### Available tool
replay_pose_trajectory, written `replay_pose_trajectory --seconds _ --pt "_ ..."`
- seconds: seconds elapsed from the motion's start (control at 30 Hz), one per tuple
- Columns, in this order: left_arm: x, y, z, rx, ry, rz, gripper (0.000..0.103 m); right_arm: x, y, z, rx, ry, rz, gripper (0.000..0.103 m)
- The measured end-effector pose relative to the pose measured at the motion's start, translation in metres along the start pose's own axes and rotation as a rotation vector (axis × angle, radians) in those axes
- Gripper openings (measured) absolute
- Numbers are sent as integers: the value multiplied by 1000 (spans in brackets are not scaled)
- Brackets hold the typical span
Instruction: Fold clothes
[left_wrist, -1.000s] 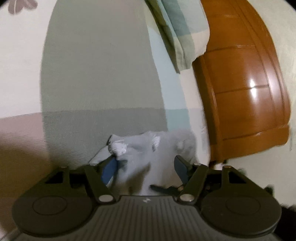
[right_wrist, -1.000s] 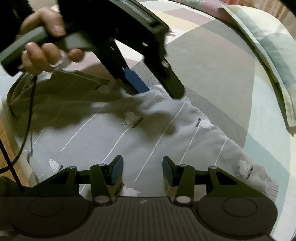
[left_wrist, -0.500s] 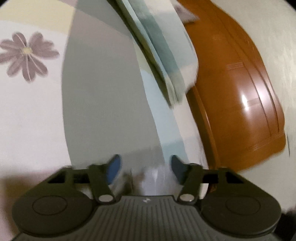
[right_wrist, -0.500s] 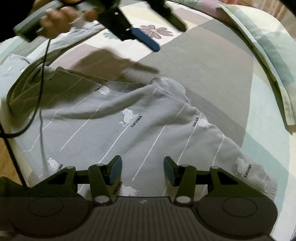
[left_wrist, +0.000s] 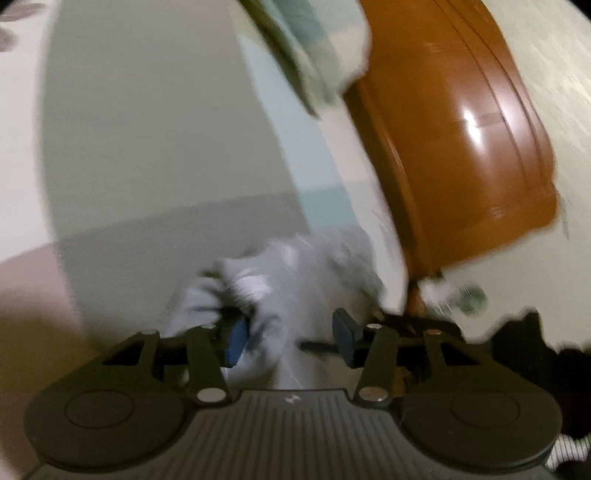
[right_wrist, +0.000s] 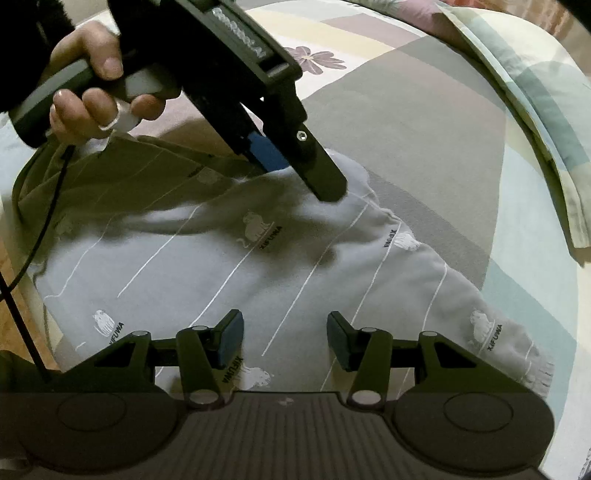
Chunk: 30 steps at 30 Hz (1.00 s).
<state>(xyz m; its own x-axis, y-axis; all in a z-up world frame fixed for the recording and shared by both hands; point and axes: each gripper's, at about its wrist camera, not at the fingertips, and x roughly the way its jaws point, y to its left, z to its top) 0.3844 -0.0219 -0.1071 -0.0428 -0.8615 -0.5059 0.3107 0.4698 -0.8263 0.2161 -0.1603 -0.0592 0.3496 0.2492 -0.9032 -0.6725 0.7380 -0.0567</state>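
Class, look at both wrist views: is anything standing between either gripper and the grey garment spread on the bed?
Nothing visible. The left gripper is already down at the grey garment, cloth between its open fingers. The right gripper is open directly above the garment, with only air between.

garment (right_wrist: 295, 266): grey, white stripes, small animal prints, "XIFUWA" lettering
pose: spread flat on bedsheet (right_wrist: 406, 122), far edge bunched

left gripper (right_wrist: 295, 173): jaws apart, angled down, far left | hand (right_wrist: 92, 92): wrapped round its handle | right gripper (right_wrist: 285, 341): jaws apart, near
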Motion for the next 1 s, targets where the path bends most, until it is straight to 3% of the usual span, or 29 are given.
replay_pose_trajectory --seconds 0.23,0.4,0.5,0.57,0.7,0.8,1.0 --pt "0 1 3 -24 65 -72 55 0 -3 -4 8 0 -1 56" --pt "8 24 11 -184 -78 -114 55 0 -1 -4 14 1 -7 57" --pt "-5 22 20 -218 -222 -159 54 -3 1 -4 -1 4 -8 57" --pt "-15 27 26 -257 -255 -170 54 -5 1 -5 -11 0 -13 58" --pt "-18 29 29 -224 -213 -69 54 -5 -2 -4 1 0 -18 58" --pt "-13 27 31 -198 -218 63 54 -8 -1 -3 3 -3 -28 58" --pt "-38 9 25 -124 -292 132 55 -18 -30 -8 80 -7 -87 58"
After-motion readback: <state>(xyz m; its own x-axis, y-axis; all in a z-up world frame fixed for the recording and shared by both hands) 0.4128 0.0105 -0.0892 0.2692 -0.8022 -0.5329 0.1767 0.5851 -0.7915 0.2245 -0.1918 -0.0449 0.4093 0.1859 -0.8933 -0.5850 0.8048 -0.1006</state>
